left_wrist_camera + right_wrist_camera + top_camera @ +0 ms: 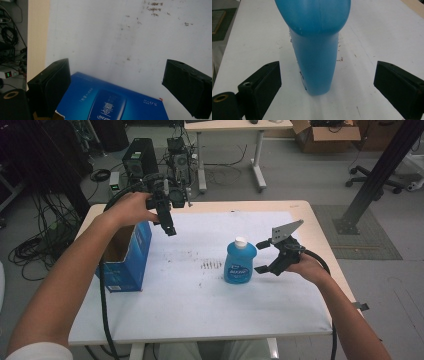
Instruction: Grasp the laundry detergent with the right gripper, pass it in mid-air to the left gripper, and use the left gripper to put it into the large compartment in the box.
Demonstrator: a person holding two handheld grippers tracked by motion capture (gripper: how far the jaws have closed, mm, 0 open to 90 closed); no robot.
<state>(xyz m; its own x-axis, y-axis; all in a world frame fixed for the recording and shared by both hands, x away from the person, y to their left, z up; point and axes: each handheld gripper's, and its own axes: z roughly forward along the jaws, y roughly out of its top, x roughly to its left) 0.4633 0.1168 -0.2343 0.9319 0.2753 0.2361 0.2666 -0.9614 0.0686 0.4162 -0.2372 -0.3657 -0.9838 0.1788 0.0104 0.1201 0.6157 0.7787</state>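
The right gripper (pixel 262 256) is hovering wide-jawed beside the blue bottle (pixel 239 261) at frame centre — it should be closing squarely on the narrow sides — while the left gripper (pixel 170 229), also agape, is waiting over the blue box (pixel 134 251) at left.

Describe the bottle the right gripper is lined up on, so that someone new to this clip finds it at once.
Start at the white mat on the table. Right of its middle stands the blue bottle, upright, with a white cap and a dark blue label. The open right gripper sits just beside it, jaws apart, not touching. Its only neighbour, the blue box at the mat's left edge, is square-sided cardboard, while the bottle is rounded translucent plastic.
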